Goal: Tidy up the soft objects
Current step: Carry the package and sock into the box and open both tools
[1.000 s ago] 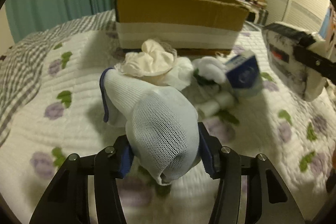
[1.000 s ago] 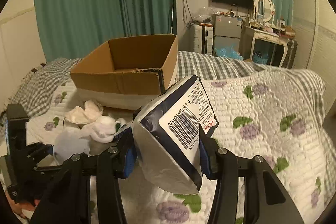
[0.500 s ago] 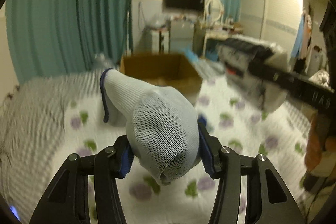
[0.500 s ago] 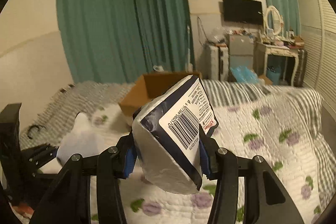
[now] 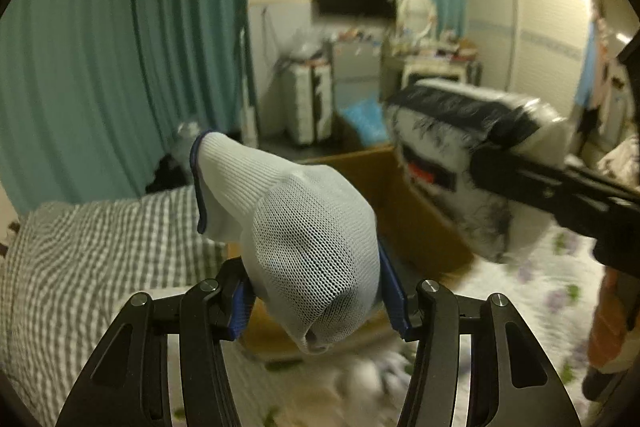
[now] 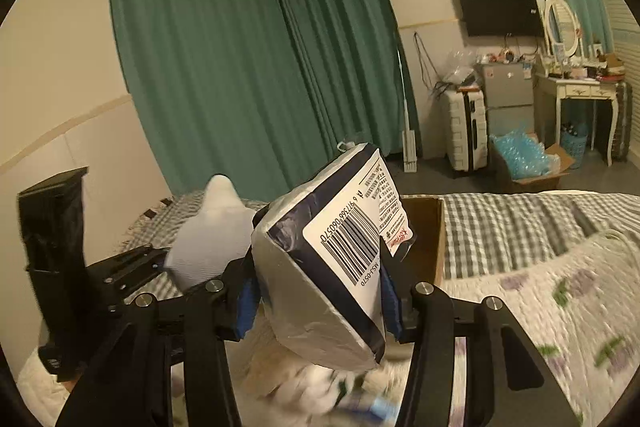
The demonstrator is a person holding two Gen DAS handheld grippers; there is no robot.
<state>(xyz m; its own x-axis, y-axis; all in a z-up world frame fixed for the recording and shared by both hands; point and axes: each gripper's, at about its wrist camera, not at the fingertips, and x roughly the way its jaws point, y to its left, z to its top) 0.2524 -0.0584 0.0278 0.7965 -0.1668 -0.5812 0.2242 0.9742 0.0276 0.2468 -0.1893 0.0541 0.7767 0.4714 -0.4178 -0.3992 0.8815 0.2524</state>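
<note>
My left gripper (image 5: 318,301) is shut on a pale blue sock (image 5: 304,227) with a dark blue cuff, held up in the air over the near side of the cardboard box (image 5: 404,215). My right gripper (image 6: 320,303) is shut on a plastic-wrapped navy and white packet (image 6: 340,267) with a barcode label. The packet also shows in the left wrist view (image 5: 460,151), to the right above the box. The sock and left gripper show in the right wrist view (image 6: 212,235) at the left. The box's inner wall (image 6: 424,239) shows behind the packet.
A quilted floral bedspread (image 6: 560,291) and a grey checked blanket (image 5: 100,243) cover the bed. Blurred white soft items (image 6: 320,387) lie on the bed below the grippers. Teal curtains, a suitcase, a fridge and a dressing table stand beyond the bed.
Both grippers have risen from the bed and moved forward over the box, each keeping its hold. The pile of soft items has dropped to the bottom of both views.
</note>
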